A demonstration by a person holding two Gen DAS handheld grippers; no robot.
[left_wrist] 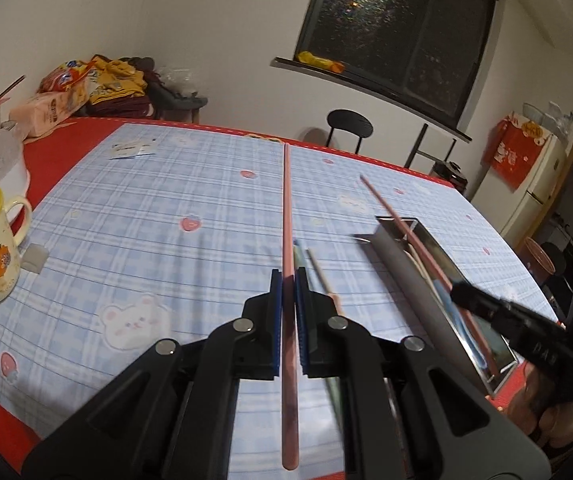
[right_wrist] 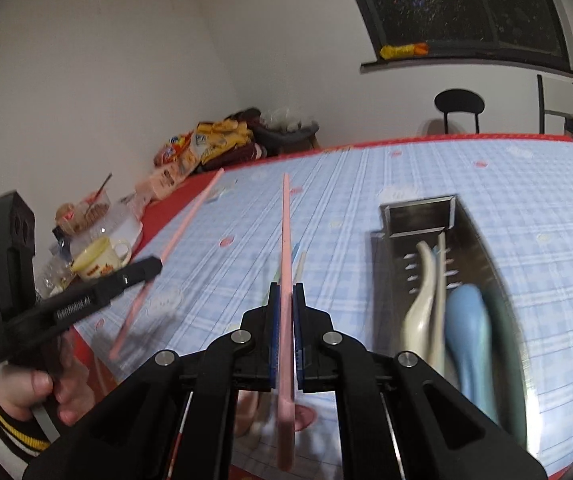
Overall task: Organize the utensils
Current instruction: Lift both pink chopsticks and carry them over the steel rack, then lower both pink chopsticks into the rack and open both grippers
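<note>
From your left wrist, your left hand-held gripper (left_wrist: 288,276) clamps a pink chopstick (left_wrist: 287,208) above the table (left_wrist: 146,208).

From your right wrist, your right hand-held gripper (right_wrist: 285,290) pinches another pink chopstick (right_wrist: 286,232), left of the steel utensil tray (right_wrist: 482,240) holding spoons (right_wrist: 462,320).

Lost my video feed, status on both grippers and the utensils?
Left gripper shut on pink chopstick. Right gripper shut on second pink chopstick. Steel holder already holds spoons. Path clear.
</note>
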